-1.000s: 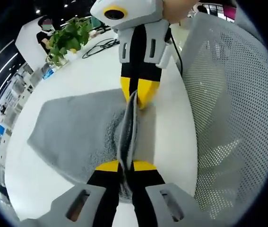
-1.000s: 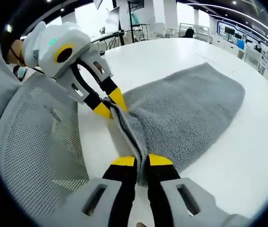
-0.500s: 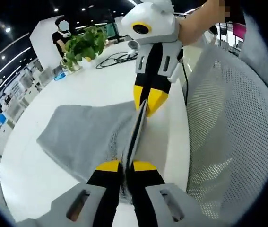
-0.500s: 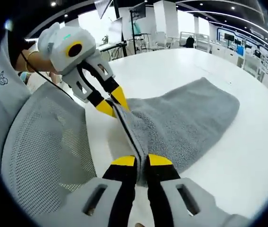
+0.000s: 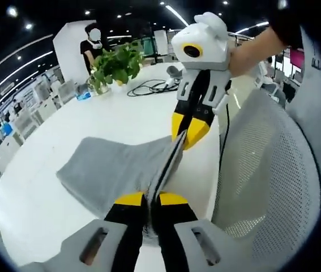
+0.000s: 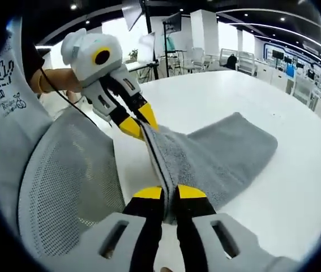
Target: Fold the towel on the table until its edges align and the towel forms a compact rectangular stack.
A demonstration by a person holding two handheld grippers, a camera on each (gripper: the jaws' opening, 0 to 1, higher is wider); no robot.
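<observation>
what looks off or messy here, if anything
Nothing is spilled or damaged. The grey terry towel is lifted along one edge, pinched by the left gripper and right gripper, over the white table.

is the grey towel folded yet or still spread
Not folded: the grey terry towel lies spread on the white table, near edge lifted, pinched by both claws.

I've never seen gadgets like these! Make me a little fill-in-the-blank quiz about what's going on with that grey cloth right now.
1. Both the left gripper and the right gripper are shut on one edge of the grey ____.
2. The rest of the towel trails down onto the white ____.
3. Beside the grippers stands a chair with a white ____ back.
4. Far across the table sits a leafy green ____.

Missing words: towel; table; mesh; plant
</observation>
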